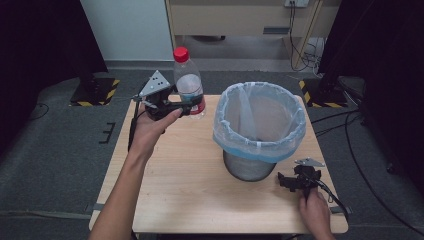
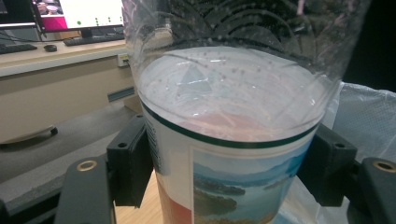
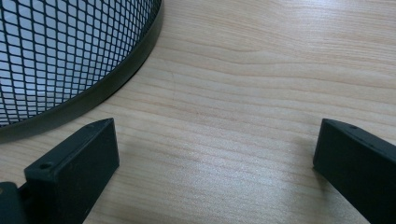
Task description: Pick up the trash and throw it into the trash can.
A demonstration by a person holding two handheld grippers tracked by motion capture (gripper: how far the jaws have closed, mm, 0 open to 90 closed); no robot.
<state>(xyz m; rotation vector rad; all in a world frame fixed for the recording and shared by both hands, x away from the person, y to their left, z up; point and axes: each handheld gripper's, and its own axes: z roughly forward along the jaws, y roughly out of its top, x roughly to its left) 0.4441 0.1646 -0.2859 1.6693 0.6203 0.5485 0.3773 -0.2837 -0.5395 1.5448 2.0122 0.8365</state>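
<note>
Grey carpet floor (image 1: 60, 150), white wall (image 1: 130, 30), wooden desk (image 1: 235, 17) behind.

My right gripper (image 3: 215, 163) hangs low over the wooden table (image 3: 261, 70) with its two black jaws spread wide and nothing but bare wood grain between them. The black mesh bin (image 3: 70, 51) stands on the table up and to the left of my left-hand jaw, its curved base band near that jaw but apart.
</note>
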